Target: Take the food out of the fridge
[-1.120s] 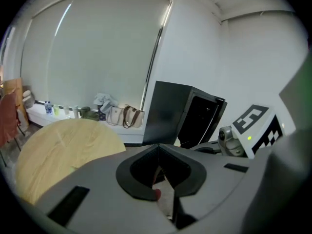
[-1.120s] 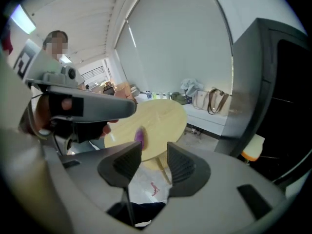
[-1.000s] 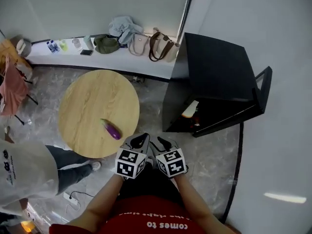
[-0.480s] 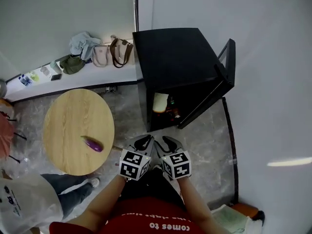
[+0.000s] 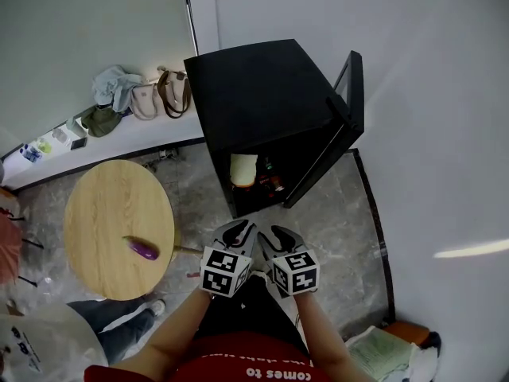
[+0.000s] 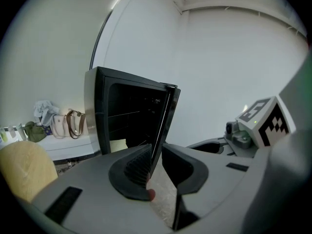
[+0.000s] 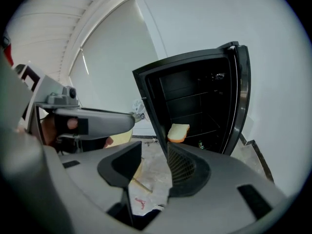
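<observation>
A black fridge stands with its door swung open to the right. On a shelf inside lies a slice of bread, with a small dark bottle beside it. My left gripper and right gripper are held side by side close to my body, a step short of the fridge opening. Both point toward it, open, with nothing between their jaws. In the left gripper view the fridge fills the middle. A purple eggplant lies on the round wooden table to the left.
Bags and clothes sit on a white ledge along the back wall. A person's leg and shoe are at the lower left by the table. Papers lie on the floor at the lower right. The right wall is close to the fridge door.
The view has swung toward the fridge, which has come from the right to straight ahead, while the table slid left. Both grippers stayed together in front of my body and turned with it.
</observation>
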Action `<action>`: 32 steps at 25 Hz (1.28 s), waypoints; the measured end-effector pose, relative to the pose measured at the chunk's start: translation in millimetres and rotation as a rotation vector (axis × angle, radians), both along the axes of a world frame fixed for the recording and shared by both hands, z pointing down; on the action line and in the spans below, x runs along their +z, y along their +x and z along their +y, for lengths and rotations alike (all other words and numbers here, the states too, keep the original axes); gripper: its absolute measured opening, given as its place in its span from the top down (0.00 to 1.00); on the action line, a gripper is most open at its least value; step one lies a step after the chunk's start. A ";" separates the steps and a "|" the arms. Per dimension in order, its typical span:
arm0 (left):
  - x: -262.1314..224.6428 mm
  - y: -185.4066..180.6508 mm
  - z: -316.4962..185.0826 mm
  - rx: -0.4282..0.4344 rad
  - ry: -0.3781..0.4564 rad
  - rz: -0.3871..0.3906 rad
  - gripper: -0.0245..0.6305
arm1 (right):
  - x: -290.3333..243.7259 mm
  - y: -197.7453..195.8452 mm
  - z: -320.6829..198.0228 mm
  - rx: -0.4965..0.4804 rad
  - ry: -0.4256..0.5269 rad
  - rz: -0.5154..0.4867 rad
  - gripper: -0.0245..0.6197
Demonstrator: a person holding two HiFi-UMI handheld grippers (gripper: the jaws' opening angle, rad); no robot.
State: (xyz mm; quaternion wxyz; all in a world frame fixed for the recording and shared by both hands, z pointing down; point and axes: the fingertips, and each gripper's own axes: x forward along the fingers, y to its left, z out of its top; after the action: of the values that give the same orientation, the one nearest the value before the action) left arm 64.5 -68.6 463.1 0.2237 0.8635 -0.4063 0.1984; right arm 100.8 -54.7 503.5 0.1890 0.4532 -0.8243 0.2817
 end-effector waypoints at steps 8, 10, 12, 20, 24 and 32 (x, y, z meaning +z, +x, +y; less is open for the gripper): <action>30.8 10.7 -19.5 -0.021 -0.030 -0.002 0.88 | 24.3 11.0 -38.7 0.160 -0.139 -0.422 0.70; 41.3 9.8 -21.9 -0.029 -0.044 -0.009 0.88 | 35.3 10.1 -46.1 0.188 -0.166 -0.478 0.70; 54.0 6.6 -26.5 -0.045 -0.057 -0.018 0.88 | 48.4 6.7 -52.3 0.207 -0.196 -0.529 0.70; 102.2 -7.7 -58.2 -0.116 -0.101 -0.021 0.88 | 115.8 -8.1 -86.6 0.260 -0.314 -0.677 0.70; 115.1 -14.9 -68.9 -0.136 -0.111 -0.022 0.88 | 142.7 -9.1 -102.8 0.288 -0.345 -0.733 0.70; 122.2 -19.7 -80.5 -0.141 -0.112 -0.040 0.88 | 199.3 -9.9 -146.2 0.396 -0.403 -0.736 0.65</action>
State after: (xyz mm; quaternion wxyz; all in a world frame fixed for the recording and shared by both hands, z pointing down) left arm 44.8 -149.1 585.3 0.2770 0.8145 -0.4589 0.2219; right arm 91.0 -200.9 702.7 -0.0892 0.4260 -0.6632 0.6089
